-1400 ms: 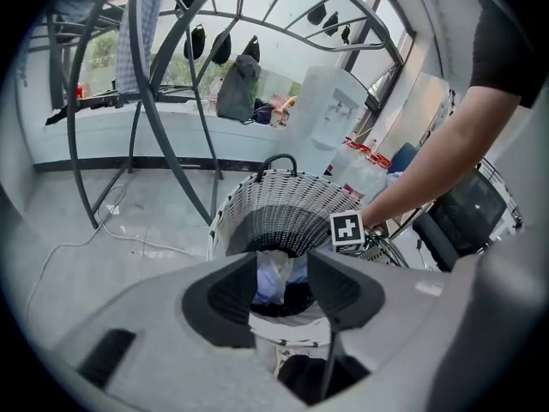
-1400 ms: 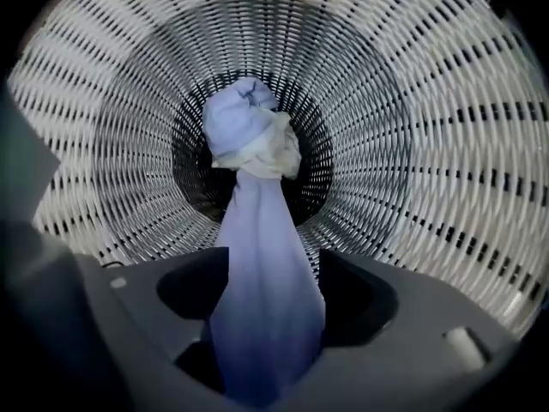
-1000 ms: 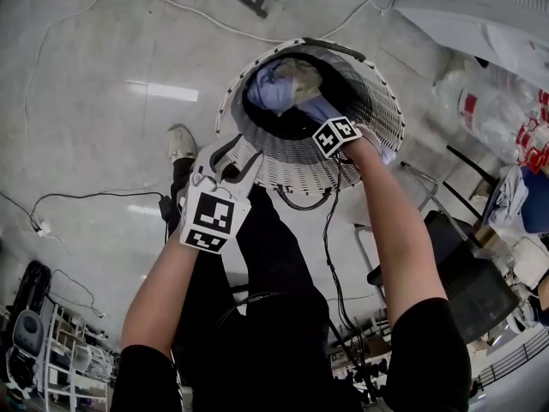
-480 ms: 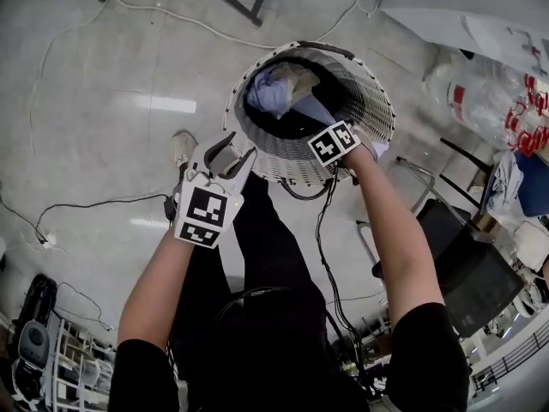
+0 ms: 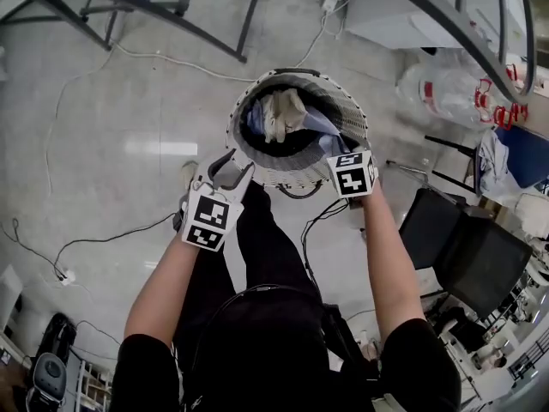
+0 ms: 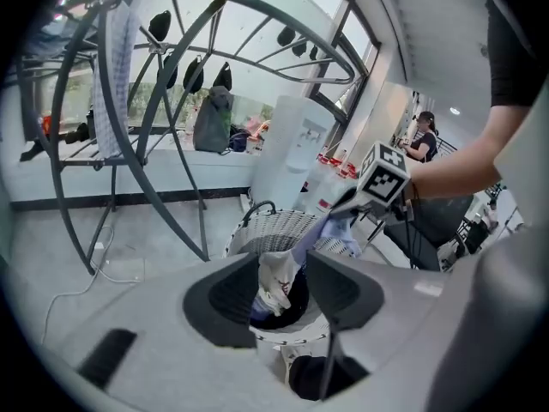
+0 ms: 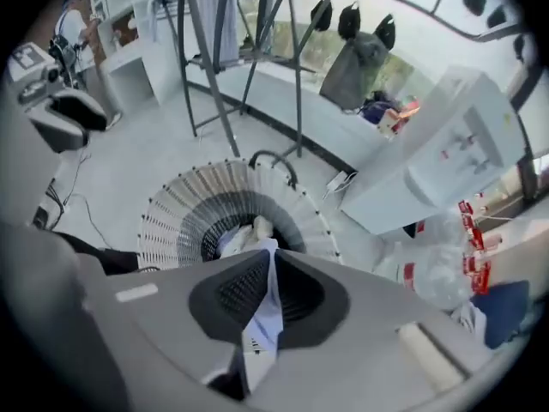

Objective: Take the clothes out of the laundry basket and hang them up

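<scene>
White slatted plastic forms the round laundry basket (image 5: 257,168), seen from above in the head view on a glossy grey floor (image 5: 111,101). Both bare forearms reach forward and down to its near rim. The left gripper (image 5: 230,168) hangs just outside that rim on the near left. The right gripper (image 5: 343,154) sits over the near right rim, and a soft lavender garment (image 5: 319,123) trails from it into the basket beside a crumpled cream cloth (image 5: 279,114). In the left gripper view the ribbed dark pads stand well apart with nothing between them, only the basket beyond the gap. The other arm comes in from the right above the basket, the garment stretched from its tip down inside. A curved dark metal rack (image 6: 171,101) stands behind the basket. In the right gripper view the jaws point steeply down over the basket's mouth and have just been closing. They are pinched tight on a thin fold of the lavender garment.
</scene>
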